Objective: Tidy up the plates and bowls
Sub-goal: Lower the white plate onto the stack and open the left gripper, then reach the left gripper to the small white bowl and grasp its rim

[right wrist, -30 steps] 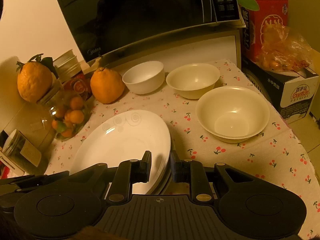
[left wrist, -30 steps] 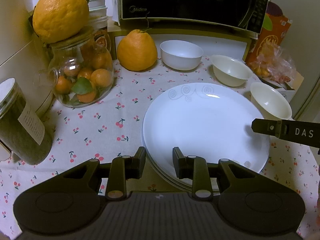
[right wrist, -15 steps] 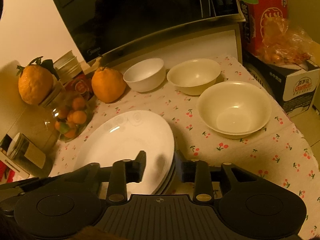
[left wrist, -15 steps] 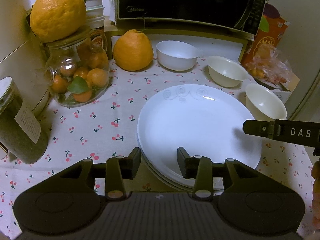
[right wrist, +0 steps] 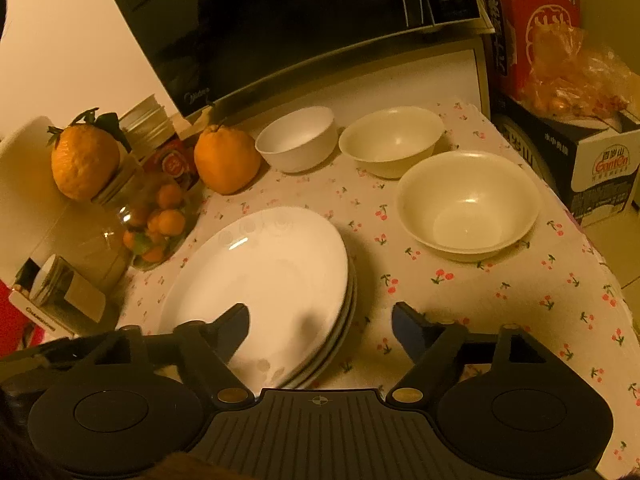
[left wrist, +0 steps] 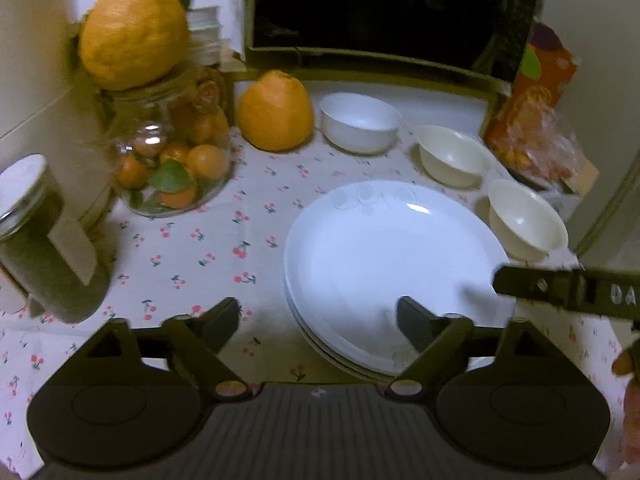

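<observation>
Cherry-print tablecloth [right wrist: 460, 292]: plate stack [right wrist: 256, 276] directly ahead. Left gripper [left wrist: 318, 320] and right gripper [right wrist: 320, 326] jaws, near-closed a second ago, opening wide, empty; plates released, bowls next.

The near rim of the stack of plates [left wrist: 384, 248] is hidden behind the left gripper [left wrist: 318, 318] body, so its near edge cannot be seen; how many plates lie in it is hard to tell from the left wrist view. The microwave [right wrist: 288, 20] is cut off by the top edge in both views. The jar of small oranges [left wrist: 172, 160] and the dark canister [left wrist: 44, 248] at the near left are blurred, and the canister's label cannot be read. The right gripper [right wrist: 320, 322] shows in the left wrist view only as one arm, cut off at the right edge, its lettering incomplete. The red carton [right wrist: 540, 12] at the far right is cropped at the top.
</observation>
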A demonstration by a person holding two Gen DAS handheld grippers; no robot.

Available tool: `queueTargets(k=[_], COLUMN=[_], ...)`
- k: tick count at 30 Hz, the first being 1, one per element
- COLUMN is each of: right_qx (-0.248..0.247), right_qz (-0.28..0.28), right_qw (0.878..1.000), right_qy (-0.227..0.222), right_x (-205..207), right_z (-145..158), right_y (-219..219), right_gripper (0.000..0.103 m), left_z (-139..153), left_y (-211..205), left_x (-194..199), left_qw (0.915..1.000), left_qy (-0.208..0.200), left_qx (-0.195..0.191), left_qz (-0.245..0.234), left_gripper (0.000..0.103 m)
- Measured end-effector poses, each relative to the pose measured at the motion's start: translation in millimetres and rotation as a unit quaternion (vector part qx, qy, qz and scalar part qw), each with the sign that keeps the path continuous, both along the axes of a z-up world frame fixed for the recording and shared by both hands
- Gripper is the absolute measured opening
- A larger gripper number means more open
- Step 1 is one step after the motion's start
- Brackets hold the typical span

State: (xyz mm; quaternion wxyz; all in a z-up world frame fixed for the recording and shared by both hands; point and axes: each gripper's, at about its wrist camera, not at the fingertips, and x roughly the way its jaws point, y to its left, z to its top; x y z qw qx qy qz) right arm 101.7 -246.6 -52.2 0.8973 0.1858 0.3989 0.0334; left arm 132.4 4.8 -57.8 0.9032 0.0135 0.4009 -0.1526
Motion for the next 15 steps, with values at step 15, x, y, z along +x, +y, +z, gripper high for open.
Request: queueTargets(k=[15], right_qx=[-0.008], right_qz=[-0.003], right_qw=[1.000], right_qy=[-0.024], right_x=[17], right_z=[33], right_y=[-24], right_gripper=[0.096], left_z=[17], left_y=[-7], left_x=[24], left_qw=[0.9986], left_qy=[0.017], left_qx=[-0.006], left_qz=[0.050], left_gripper=[0.102])
